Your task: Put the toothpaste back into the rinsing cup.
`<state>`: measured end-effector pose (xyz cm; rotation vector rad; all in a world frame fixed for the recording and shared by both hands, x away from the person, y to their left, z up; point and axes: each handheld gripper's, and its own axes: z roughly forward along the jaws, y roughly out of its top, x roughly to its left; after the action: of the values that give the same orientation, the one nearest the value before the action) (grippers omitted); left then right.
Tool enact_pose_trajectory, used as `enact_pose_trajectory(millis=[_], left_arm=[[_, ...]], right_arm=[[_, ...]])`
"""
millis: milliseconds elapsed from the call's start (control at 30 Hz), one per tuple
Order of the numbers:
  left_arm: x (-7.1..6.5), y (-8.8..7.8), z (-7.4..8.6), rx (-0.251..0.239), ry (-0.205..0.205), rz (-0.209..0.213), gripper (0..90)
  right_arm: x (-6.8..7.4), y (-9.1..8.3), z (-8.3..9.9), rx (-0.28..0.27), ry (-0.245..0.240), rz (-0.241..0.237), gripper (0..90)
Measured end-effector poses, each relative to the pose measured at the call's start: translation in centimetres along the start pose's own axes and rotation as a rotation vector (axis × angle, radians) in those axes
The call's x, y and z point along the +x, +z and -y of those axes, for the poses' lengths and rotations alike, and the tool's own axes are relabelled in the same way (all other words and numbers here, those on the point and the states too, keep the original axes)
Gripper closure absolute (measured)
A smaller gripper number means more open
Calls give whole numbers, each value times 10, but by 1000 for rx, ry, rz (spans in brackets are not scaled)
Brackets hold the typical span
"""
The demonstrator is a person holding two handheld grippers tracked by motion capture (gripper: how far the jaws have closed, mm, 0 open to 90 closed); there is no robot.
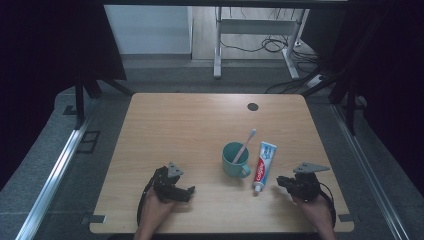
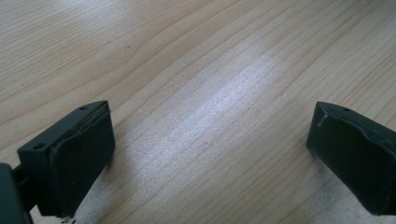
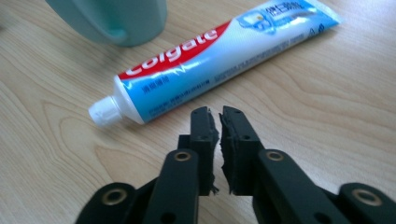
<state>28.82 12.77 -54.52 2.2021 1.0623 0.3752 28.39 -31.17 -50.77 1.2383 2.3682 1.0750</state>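
A teal mug [image 1: 234, 160] stands right of the table's middle with a toothbrush [image 1: 245, 145] leaning in it. Beside it on the right lies a blue, white and red toothpaste tube [image 1: 263, 165], its white cap [image 3: 103, 112] toward the person. My right gripper [image 1: 280, 181] rests low near the front right, just right of the cap; its jaws are shut with nothing between them [image 3: 219, 122], a short way from the tube [image 3: 210, 60]. The mug's base [image 3: 112, 21] shows beyond. My left gripper [image 1: 191, 192] sits at the front left, its jaws wide apart over bare wood [image 2: 210, 140].
The wooden table [image 1: 175, 125] has a dark round grommet [image 1: 252, 106] near its far edge. Metal rails [image 1: 55, 175] run along the floor on both sides. A white desk frame [image 1: 260, 30] with cables stands beyond the table.
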Motion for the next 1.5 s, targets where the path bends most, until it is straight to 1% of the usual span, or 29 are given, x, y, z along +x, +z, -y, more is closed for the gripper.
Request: enact_pose_trajectory(millis=[167, 400, 700, 933, 1100, 1267, 1333, 1367, 1500], left_arm=[[0, 0, 0, 1, 0, -1, 10], [0, 0, 0, 0, -1, -2, 10], [0, 0, 0, 0, -2, -2, 11], [0, 0, 0, 0, -2, -3, 12], [-1, 0, 0, 2, -1, -4, 13], [-1, 0, 0, 2, -6, -4, 14], [-1, 0, 0, 2, -7, -4, 14], [-1, 0, 0, 2, -7, -4, 14], [-1, 0, 0, 0, -10, -5, 14]], right_arm=[[3, -1, -9, -15, -13, -18, 890], [11, 3, -24, -24, -29, -57, 892], [22, 17, -43, -30, -49, -95, 890], [30, 34, -53, -11, -68, -113, 890], [35, 45, -55, 9, -76, -117, 888], [36, 54, -50, 38, -83, -114, 886], [37, 55, -48, 46, -88, -108, 886], [36, 54, -47, 40, -81, -117, 886], [35, 51, -45, 40, -84, -112, 886]])
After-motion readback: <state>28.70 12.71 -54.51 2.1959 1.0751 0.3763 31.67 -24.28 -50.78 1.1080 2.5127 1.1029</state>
